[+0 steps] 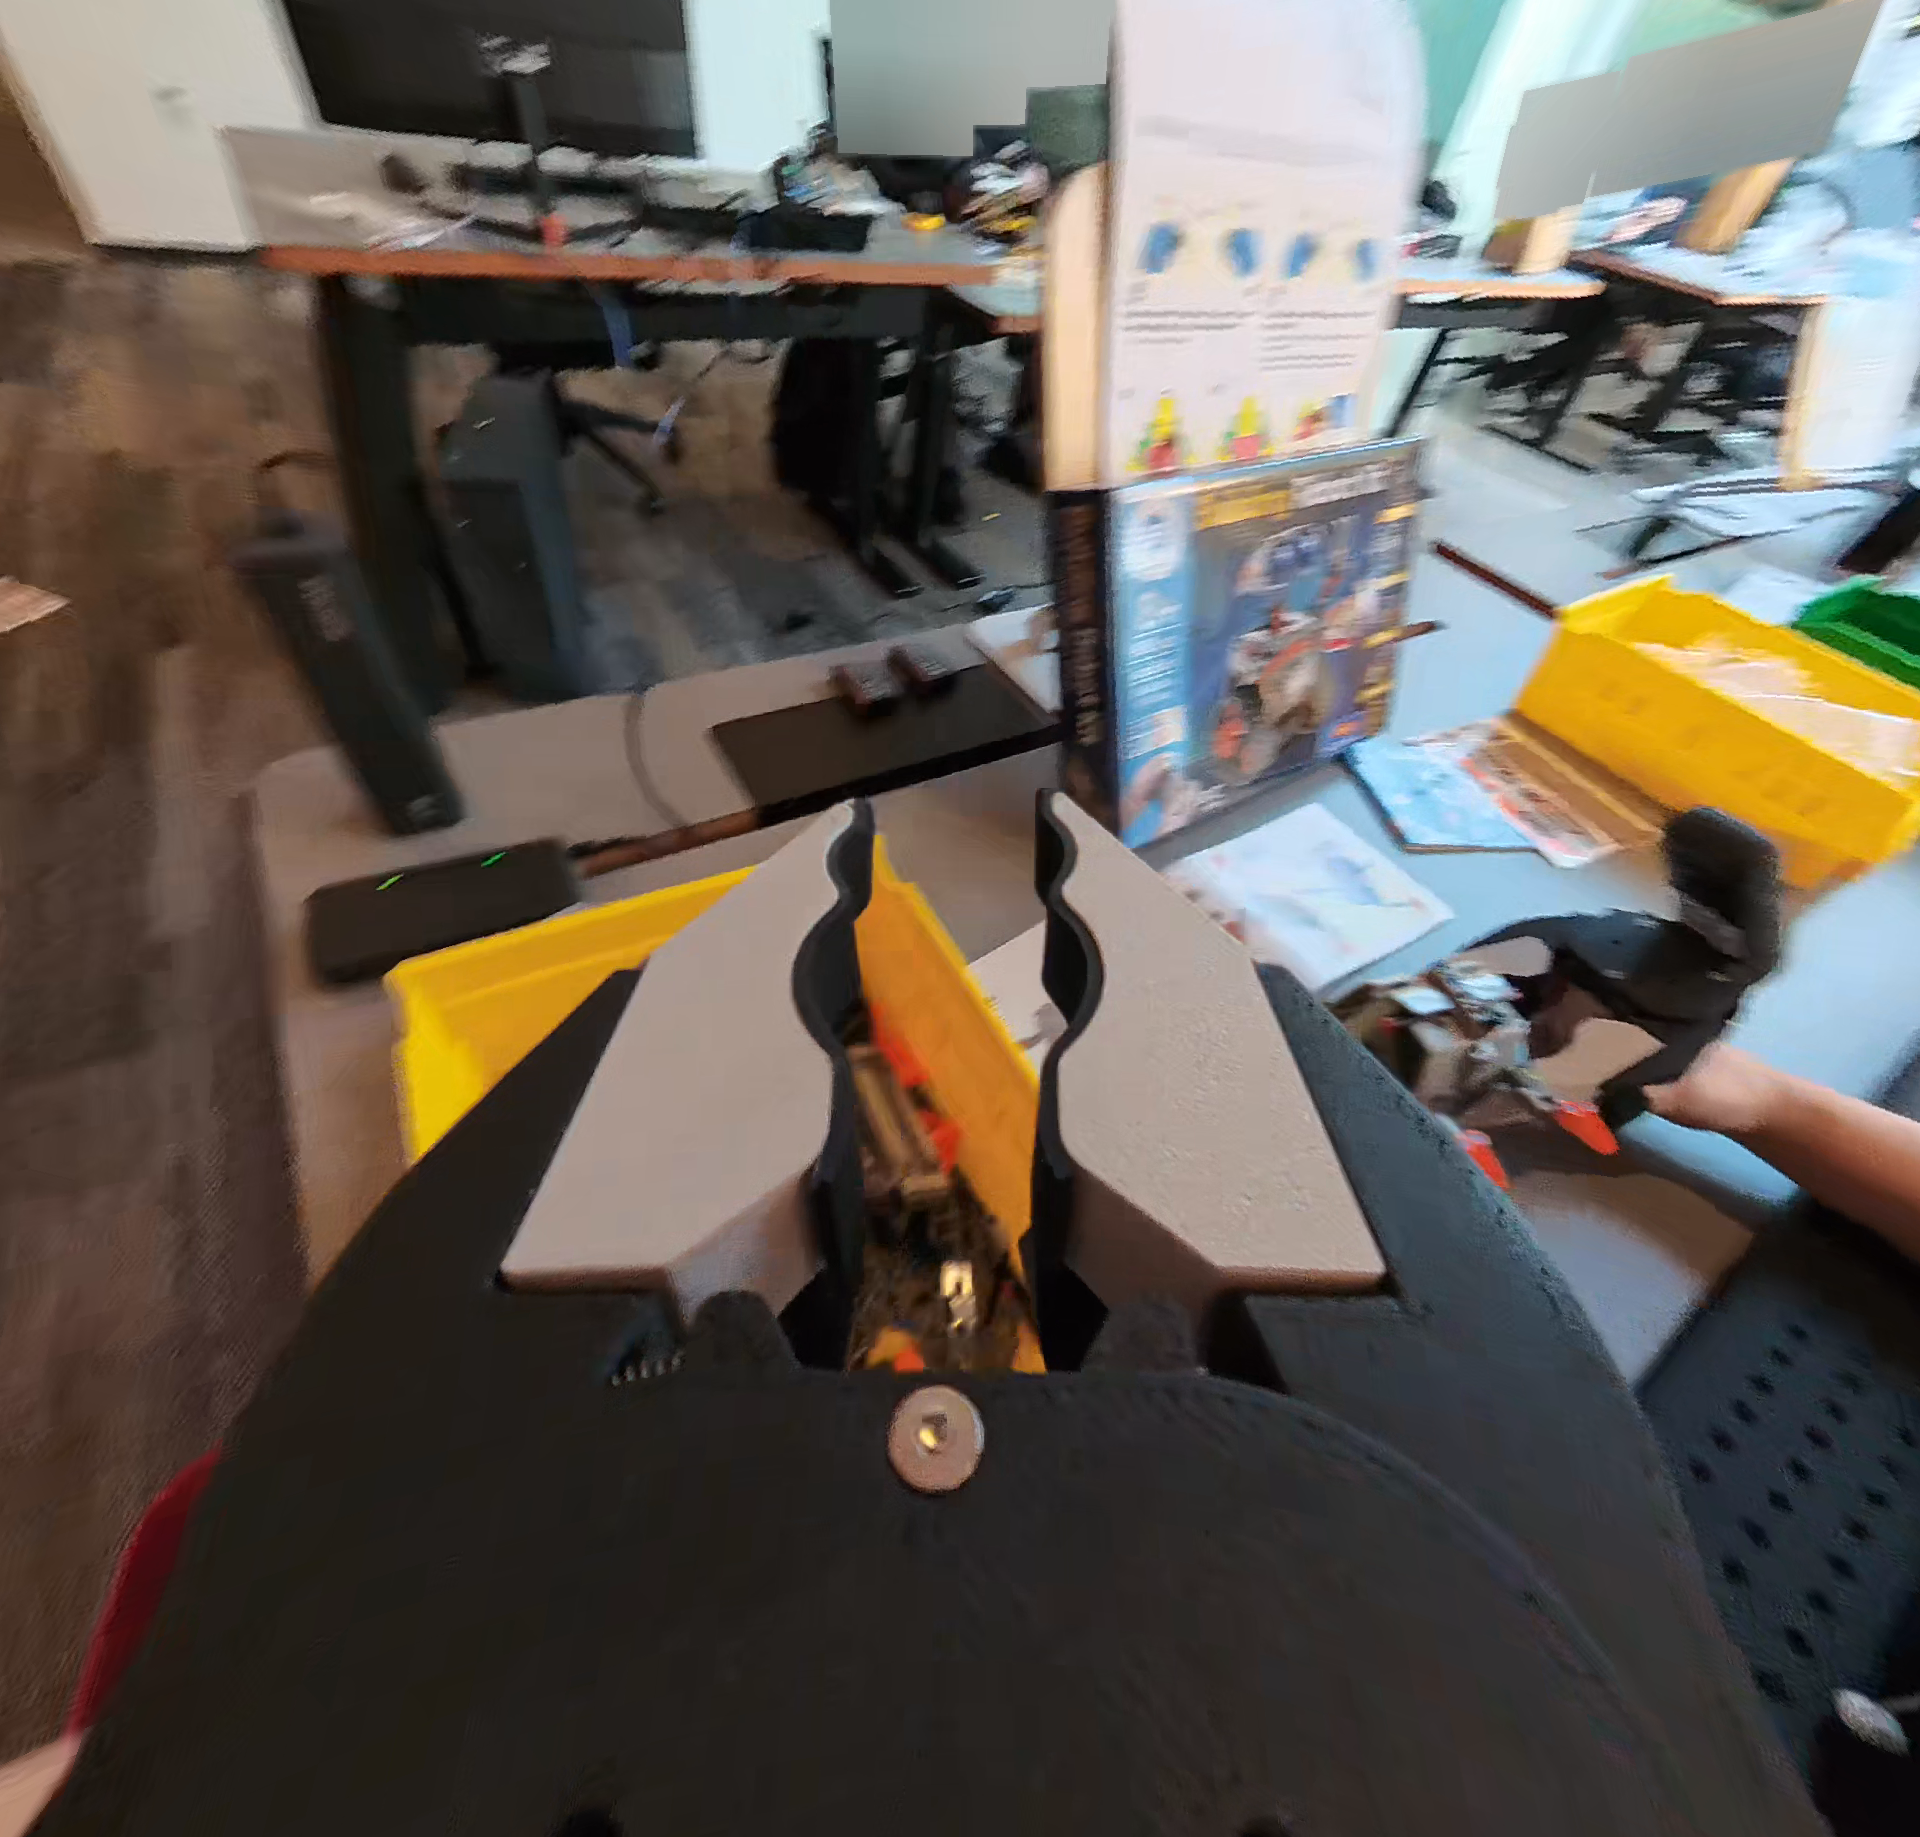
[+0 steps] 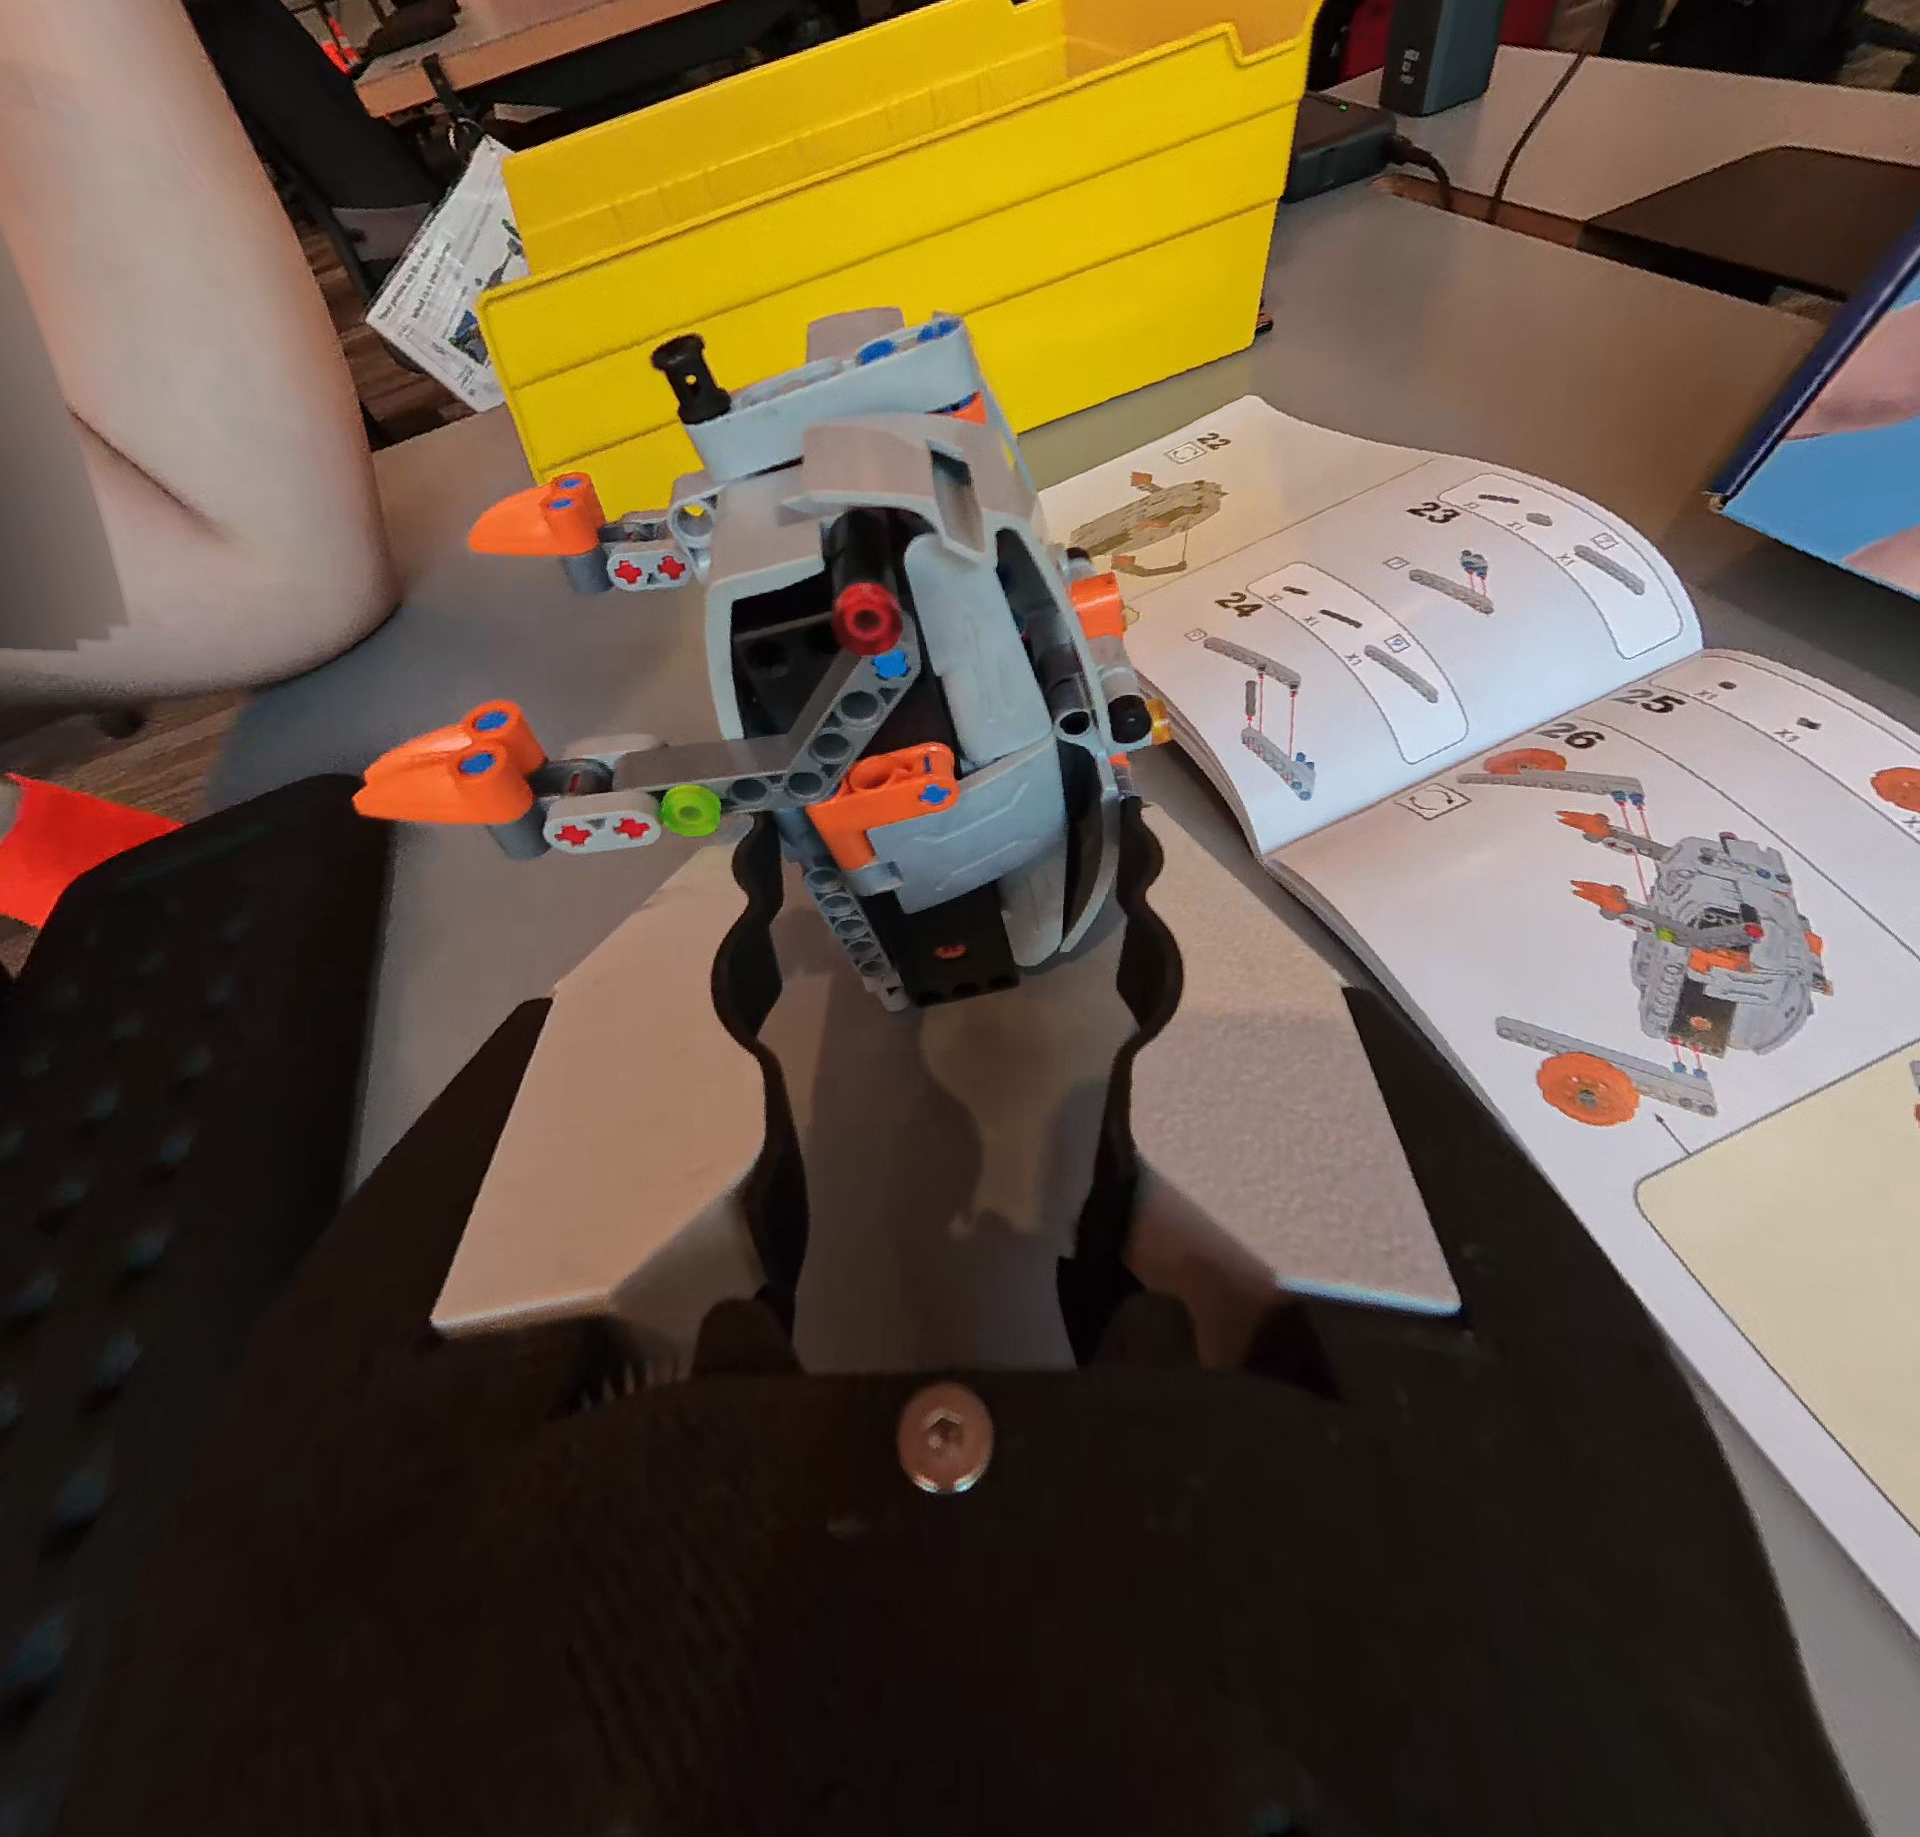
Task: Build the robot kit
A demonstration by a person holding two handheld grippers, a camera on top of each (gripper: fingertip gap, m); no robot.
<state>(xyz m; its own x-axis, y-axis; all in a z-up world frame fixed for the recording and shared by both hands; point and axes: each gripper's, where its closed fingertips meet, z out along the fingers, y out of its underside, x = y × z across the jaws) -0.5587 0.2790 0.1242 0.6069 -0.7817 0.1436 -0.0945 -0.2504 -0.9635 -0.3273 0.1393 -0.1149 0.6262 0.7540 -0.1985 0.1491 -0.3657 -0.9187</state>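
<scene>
My left gripper [image 1: 951, 831] is open and empty. It hangs over a yellow bin [image 1: 499, 987] that holds several loose building-toy parts [image 1: 904, 1143]. My right gripper [image 2: 940, 842] is shut on the lower end of a grey, black and orange building-toy model [image 2: 883, 644]. The model stands upright above the grey table [image 2: 1403, 333], with two orange-tipped arms [image 2: 447, 774] sticking out to the left. In the left wrist view the right gripper [image 1: 1662, 966] and the model [image 1: 1455, 1049] show at the right, with a person's hand [image 1: 1766, 1112] behind them.
An open instruction booklet [image 2: 1455, 748] lies right of the model, and the yellow bin [image 2: 894, 229] stands behind it. An upright toy box [image 1: 1247, 644], a second yellow bin [image 1: 1714, 717] and a green bin [image 1: 1870, 624] stand farther off. A person's arm [image 2: 156, 385] is at the left. Some 35 centimeters of space lies between my two pairs of fingers.
</scene>
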